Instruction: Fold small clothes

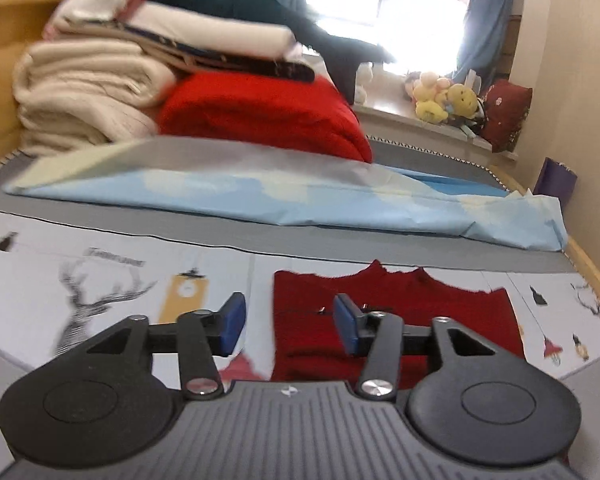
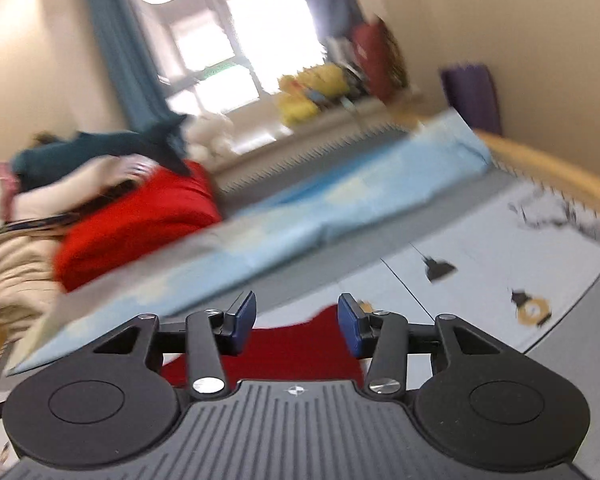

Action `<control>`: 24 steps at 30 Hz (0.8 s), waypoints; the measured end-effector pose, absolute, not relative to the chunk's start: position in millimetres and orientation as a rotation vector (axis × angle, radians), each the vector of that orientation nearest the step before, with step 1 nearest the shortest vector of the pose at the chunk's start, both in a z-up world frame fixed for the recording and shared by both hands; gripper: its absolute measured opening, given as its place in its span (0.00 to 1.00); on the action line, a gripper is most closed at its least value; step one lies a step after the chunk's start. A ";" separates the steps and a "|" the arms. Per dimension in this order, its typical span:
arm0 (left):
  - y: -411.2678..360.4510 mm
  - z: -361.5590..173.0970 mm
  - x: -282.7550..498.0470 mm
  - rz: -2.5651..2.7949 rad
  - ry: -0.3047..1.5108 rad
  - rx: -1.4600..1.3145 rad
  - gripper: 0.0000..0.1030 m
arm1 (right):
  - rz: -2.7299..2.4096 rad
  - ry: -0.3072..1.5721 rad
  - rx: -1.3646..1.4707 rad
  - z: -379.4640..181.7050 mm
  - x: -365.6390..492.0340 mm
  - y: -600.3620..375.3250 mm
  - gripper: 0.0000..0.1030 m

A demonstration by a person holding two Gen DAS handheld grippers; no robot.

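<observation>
- Far left of the red garment [image 1: 396,320], behind it at the head of the bed, I see a stack of folded cream blankets [image 1: 84,100] with white bedding and a dark teal piece on top.
- Beside that stack, still behind and left of the red garment, sits one bright red folded quilt [image 1: 268,116].
- Directly behind the red garment I see one pale blue sheet [image 1: 300,200] lying across the grey bed cover, between the garment and the quilt.
- The red garment itself lies flat on the printed mat [image 1: 100,280], collar towards the blue sheet; nothing lies on it.
- My left gripper [image 1: 290,322] hangs above the garment's left edge, its blue pads roughly halfway apart with nothing between them.
- My right gripper [image 2: 296,322] hangs over the same garment, jaws likewise about half open and holding nothing; this view is blurred.
- Behind and right of the garment, on the window sill, I see a cluster of yellow plush toys [image 1: 444,98] and one dark red cushion [image 1: 504,112]; I cannot count the toys exactly.
- Right of the garment, by the wall, stands one purple bag [image 1: 558,180]; I cannot tell what it holds.
</observation>
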State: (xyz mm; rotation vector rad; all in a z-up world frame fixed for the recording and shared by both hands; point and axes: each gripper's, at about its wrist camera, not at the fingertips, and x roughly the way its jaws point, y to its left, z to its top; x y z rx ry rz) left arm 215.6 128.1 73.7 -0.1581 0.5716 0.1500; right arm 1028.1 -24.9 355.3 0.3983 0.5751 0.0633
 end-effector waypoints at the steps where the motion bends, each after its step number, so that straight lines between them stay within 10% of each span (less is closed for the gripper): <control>1: 125.7 77.4 196.3 0.150 0.565 -0.155 0.56 | 0.090 0.560 0.384 363.8 1010.4 -25.4 0.46; 10: 115.8 54.5 44.3 0.131 0.506 -0.100 0.71 | 0.144 0.588 0.300 349.1 864.9 -47.4 0.49; 24: 182.7 -90.0 31.8 0.139 0.902 -0.441 0.53 | -0.105 0.976 0.485 229.8 823.8 -98.5 0.36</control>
